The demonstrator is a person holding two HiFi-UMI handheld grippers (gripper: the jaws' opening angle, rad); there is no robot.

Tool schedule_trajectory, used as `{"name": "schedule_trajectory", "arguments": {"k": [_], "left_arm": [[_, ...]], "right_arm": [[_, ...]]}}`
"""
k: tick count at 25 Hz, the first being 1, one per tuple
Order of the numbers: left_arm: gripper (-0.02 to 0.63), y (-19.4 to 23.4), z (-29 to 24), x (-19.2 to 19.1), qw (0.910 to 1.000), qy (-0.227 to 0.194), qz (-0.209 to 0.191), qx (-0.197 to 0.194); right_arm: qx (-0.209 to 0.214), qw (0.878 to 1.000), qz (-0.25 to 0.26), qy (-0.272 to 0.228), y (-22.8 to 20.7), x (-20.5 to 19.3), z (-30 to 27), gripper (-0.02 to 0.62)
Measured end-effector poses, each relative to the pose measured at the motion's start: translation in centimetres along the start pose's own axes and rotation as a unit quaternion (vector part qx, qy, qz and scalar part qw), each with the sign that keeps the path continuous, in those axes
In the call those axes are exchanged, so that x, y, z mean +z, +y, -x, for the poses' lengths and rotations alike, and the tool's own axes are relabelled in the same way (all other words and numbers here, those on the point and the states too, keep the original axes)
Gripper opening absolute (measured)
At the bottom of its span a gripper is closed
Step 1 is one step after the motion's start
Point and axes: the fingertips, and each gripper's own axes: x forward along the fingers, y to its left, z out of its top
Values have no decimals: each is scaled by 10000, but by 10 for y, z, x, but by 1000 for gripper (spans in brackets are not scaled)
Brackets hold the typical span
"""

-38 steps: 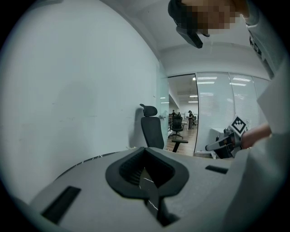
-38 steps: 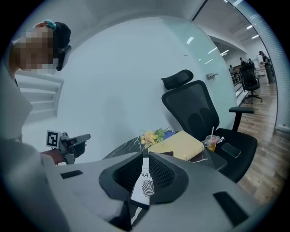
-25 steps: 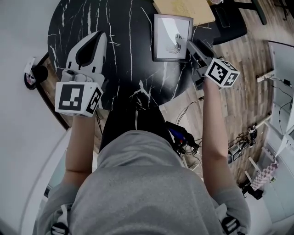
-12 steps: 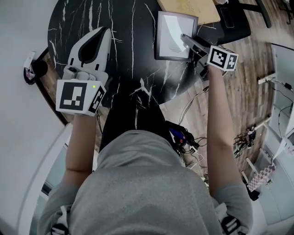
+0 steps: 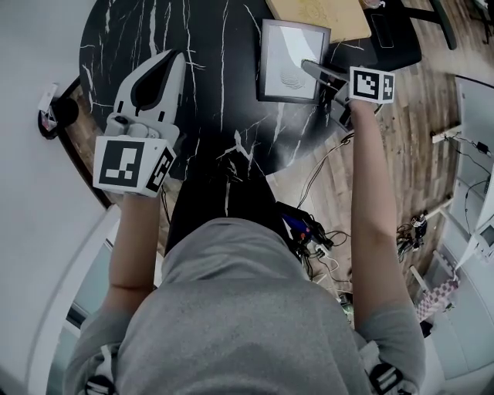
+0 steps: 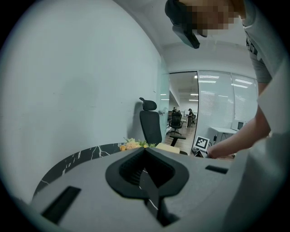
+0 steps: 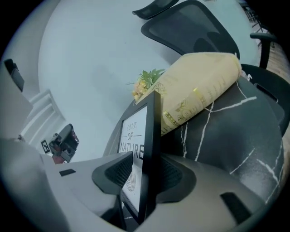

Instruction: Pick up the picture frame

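The picture frame (image 5: 287, 60), black-rimmed with a white print, lies flat on the black marble table (image 5: 208, 85) at its far right. My right gripper (image 5: 310, 69) reaches over the frame's right edge. In the right gripper view the frame (image 7: 134, 136) stands edge-on between the two pads, deep in my right gripper (image 7: 147, 165). Its jaws have just been closing on the frame, and a strip of the white print still shows beside the left pad. My left gripper (image 5: 171, 60) hovers over the table's left part, shut and empty, with its tips meeting (image 6: 145, 149).
A yellow cushion (image 5: 316, 15) lies just beyond the frame, and the right gripper view shows the cushion (image 7: 199, 81) with small flowers (image 7: 147, 81) next to it. A black office chair (image 5: 390, 38) stands to the right. Cables (image 5: 309, 231) lie on the wooden floor.
My right gripper has dropped and tipped downward at the frame's right edge, and its marker cube has turned. The left gripper has stayed where it was.
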Motion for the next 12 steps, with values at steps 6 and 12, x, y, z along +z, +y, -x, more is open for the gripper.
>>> {"name": "schedule_trajectory", "arguments": {"k": [6, 12], "left_arm": [[5, 2, 5, -5, 10000, 55, 5, 19], [5, 5, 8, -6, 10000, 54, 37, 44]], "right_arm": [[686, 9966, -302, -330, 19, 1, -4, 119], [1578, 9805, -811, -841, 44, 4, 1, 52]]}}
